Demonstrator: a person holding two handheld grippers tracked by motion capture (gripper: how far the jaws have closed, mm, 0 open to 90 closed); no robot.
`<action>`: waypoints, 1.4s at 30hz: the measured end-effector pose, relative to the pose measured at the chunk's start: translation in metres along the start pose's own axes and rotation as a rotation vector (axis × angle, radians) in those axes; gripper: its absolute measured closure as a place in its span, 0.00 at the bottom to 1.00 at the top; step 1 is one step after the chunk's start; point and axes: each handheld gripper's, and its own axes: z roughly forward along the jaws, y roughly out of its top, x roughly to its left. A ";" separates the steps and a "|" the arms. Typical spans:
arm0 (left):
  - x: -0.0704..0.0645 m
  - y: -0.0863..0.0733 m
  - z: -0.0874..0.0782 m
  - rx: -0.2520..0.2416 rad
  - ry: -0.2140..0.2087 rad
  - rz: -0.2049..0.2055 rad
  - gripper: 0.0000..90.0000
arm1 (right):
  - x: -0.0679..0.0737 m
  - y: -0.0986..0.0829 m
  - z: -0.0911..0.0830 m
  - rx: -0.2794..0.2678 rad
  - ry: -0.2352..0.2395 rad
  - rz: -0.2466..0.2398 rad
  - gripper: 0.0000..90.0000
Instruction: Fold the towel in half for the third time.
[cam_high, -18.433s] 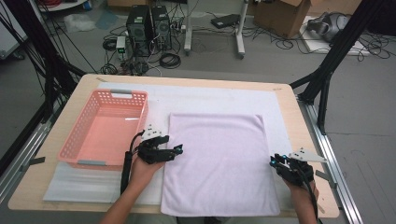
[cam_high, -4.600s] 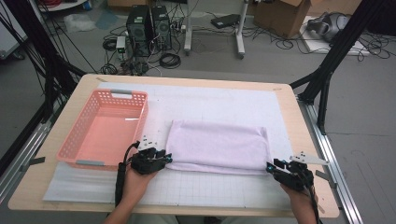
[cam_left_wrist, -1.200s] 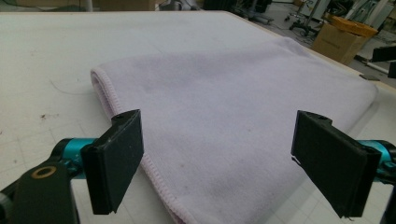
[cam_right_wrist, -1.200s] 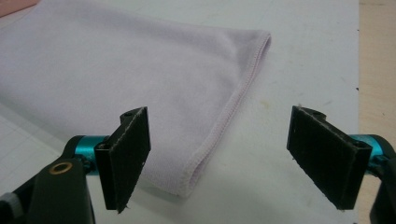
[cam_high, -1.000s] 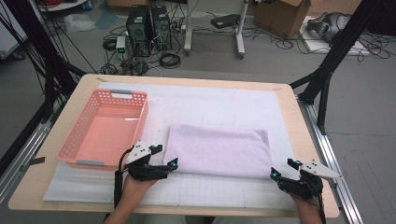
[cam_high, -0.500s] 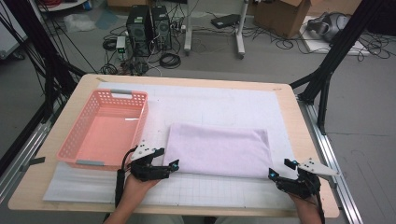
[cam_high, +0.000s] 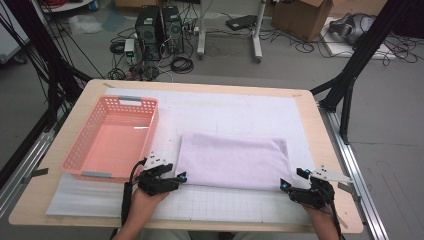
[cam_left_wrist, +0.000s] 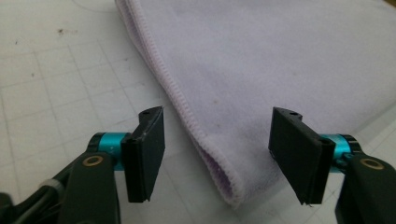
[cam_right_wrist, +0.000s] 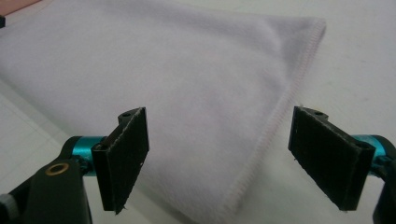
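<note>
Folded lilac towel (cam_high: 234, 160) lay flat on counter (cam_high: 320, 130), left hand-held gripper (cam_left_wrist: 218, 156) and right hand-held gripper (cam_right_wrist: 219, 161) gaped wide at its near corners, gripping nothing.

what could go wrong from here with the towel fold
Both the left gripper and right gripper are open around the near corners of the folded purple towel. A jaw might pinch only the top layer, so the fold would open. Uneven lifting could skew the edges or drag the towel toward the pink basket.
</note>
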 end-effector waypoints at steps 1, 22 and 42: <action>-0.001 -0.001 0.000 0.008 0.000 0.007 0.48 | 0.002 0.002 0.002 0.003 0.005 -0.006 0.21; -0.010 0.000 0.005 0.018 0.017 0.060 0.76 | 0.017 0.047 0.049 -0.008 0.050 -0.027 0.19; -0.007 0.000 0.005 0.016 -0.012 0.017 0.87 | 0.052 0.135 0.142 0.124 0.153 -0.159 0.20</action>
